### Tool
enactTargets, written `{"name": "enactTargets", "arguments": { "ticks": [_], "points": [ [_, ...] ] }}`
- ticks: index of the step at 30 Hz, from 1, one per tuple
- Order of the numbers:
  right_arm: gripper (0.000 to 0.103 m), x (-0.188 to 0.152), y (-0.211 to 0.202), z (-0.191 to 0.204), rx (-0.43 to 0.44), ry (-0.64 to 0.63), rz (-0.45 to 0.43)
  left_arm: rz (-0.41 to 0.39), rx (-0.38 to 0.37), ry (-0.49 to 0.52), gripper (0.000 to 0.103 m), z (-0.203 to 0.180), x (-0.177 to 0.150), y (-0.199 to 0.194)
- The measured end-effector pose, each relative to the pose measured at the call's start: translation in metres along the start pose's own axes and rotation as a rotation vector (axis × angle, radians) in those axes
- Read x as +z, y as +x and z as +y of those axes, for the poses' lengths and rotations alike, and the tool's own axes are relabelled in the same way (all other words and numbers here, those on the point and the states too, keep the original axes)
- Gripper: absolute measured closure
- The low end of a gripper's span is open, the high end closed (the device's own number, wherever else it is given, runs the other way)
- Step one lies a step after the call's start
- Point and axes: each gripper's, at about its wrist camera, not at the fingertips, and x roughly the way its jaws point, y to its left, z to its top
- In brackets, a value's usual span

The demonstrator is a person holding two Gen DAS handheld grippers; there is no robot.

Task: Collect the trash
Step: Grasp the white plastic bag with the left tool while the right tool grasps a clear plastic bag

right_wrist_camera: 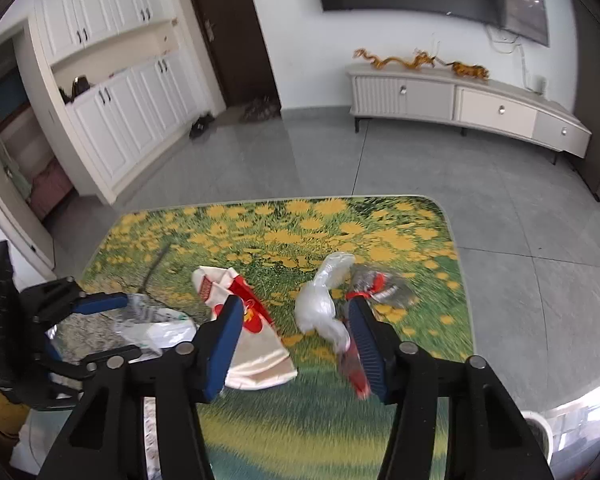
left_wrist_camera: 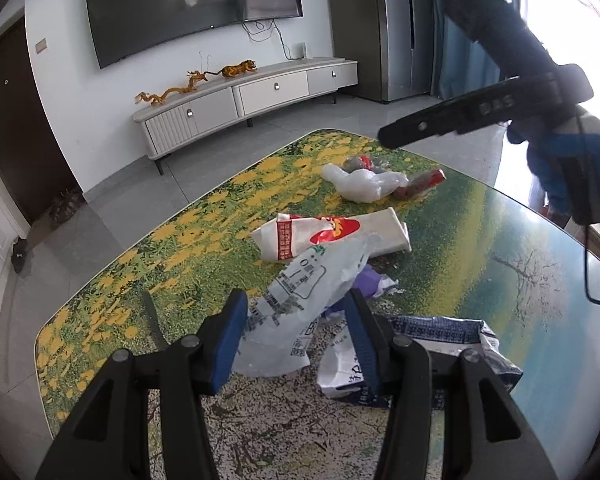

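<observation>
Trash lies on a glass table (left_wrist_camera: 140, 280) printed with a flower meadow. My left gripper (left_wrist_camera: 298, 338) is open low over the near pile, with a clear printed bag (left_wrist_camera: 300, 296) between its fingers and a white and blue wrapper (left_wrist_camera: 340, 376) behind the right pad. A white and red wrapper (left_wrist_camera: 324, 232) lies further out. My right gripper (right_wrist_camera: 296, 340) is open above the table. The white and red wrapper (right_wrist_camera: 244, 320) is by its left finger. Crumpled white plastic (right_wrist_camera: 320, 304) and a red wrapper (right_wrist_camera: 354, 368) are by its right finger. The right wrist view is blurred.
A grey and red wrapper (right_wrist_camera: 380, 284) lies past the white plastic. A blue and white pack (left_wrist_camera: 460, 336) sits near the left gripper. A gloved hand (left_wrist_camera: 572, 168) holds the right gripper over the table's far right. Beyond the table are grey floor tiles and a TV cabinet (right_wrist_camera: 460, 100).
</observation>
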Motion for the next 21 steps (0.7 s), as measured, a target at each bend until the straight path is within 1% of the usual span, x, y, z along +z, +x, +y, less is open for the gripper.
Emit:
{"name": "enactTargets", "arguments": {
  "ticks": [3, 4, 6, 9, 11, 13, 15, 18, 21],
  "points": [
    [0.053, 0.007, 0.025, -0.004, -0.012, -0.019, 0.052, 0.011, -0.022, -0.025, 0.056, 0.005, 0.002, 0.008],
    [0.053, 0.007, 0.034, -0.005, -0.012, -0.024, 0.073, 0.015, -0.033, -0.036, 0.061, 0.006, 0.002, 0.010],
    [0.053, 0.006, 0.047, -0.007, -0.020, -0.038, 0.108, 0.013, -0.041, -0.064, 0.063, 0.010, 0.002, 0.012],
    [0.054, 0.002, 0.062, -0.010, -0.026, -0.053, 0.147, 0.019, -0.069, -0.116, 0.079, 0.019, 0.002, 0.016],
    [0.058, 0.000, 0.067, -0.010, -0.018, -0.062, 0.157, 0.017, -0.081, -0.143, 0.083, 0.023, 0.003, 0.016],
    [0.066, -0.001, 0.069, -0.008, -0.010, -0.071, 0.162, 0.014, -0.082, -0.153, 0.090, 0.023, 0.004, 0.016],
    [0.072, -0.002, 0.072, -0.005, -0.008, -0.086, 0.171, 0.011, -0.071, -0.154, 0.094, 0.020, 0.004, 0.015],
    [0.073, -0.002, 0.076, 0.001, -0.029, -0.117, 0.180, 0.002, -0.056, -0.162, 0.095, 0.017, 0.004, 0.011],
    [0.074, 0.001, 0.072, 0.004, -0.028, -0.115, 0.153, -0.015, -0.048, -0.186, 0.097, 0.017, 0.003, 0.004]
  ]
}}
